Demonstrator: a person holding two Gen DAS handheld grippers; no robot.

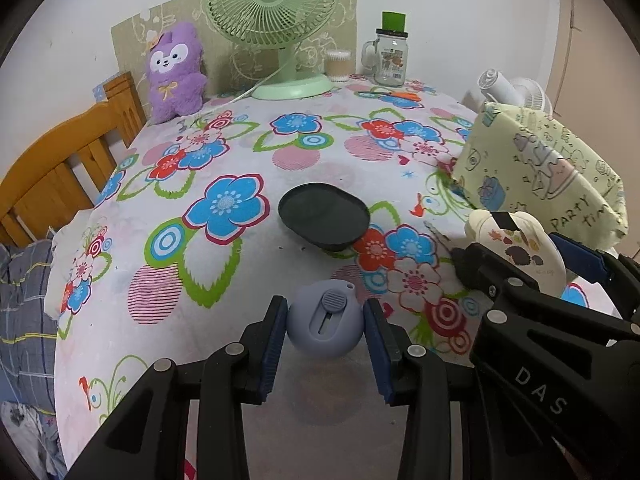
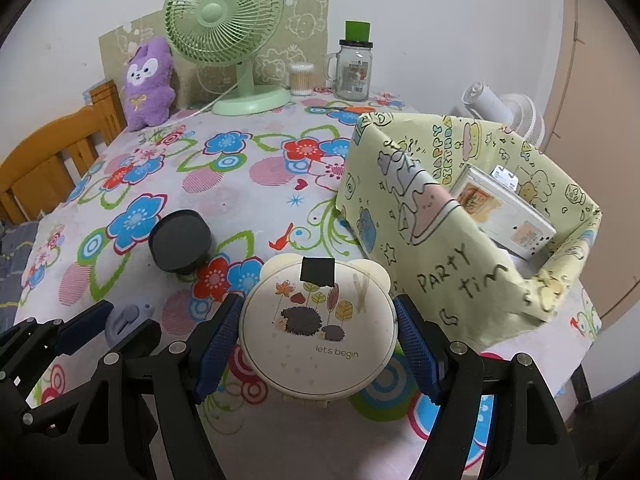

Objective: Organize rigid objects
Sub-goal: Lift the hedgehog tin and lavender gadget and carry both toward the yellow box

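My left gripper (image 1: pixel 325 307) is shut on a small round grey-blue cutter (image 1: pixel 320 338) with a slider on top, held just above the tablecloth. In the right wrist view the left gripper (image 2: pixel 122 320) and the cutter (image 2: pixel 120 322) show at the lower left. My right gripper (image 2: pixel 318 304) is shut on a cream round case (image 2: pixel 320 340) printed with hedgehogs and "let's begin". The same case (image 1: pixel 520 240) appears at the right of the left wrist view. Just right of it stands an open yellow fabric box (image 2: pixel 440 248) (image 1: pixel 536 168) holding a white card box (image 2: pixel 504 208).
A black oval dish (image 1: pixel 324 216) (image 2: pixel 180 240) lies mid-table on the floral tablecloth (image 1: pixel 160 168). At the back stand a green fan (image 1: pixel 276 24), a purple plush (image 1: pixel 176 72), a swab tub (image 1: pixel 339 65) and a glass jar mug (image 1: pixel 390 56). A wooden chair (image 1: pixel 60 160) stands left.
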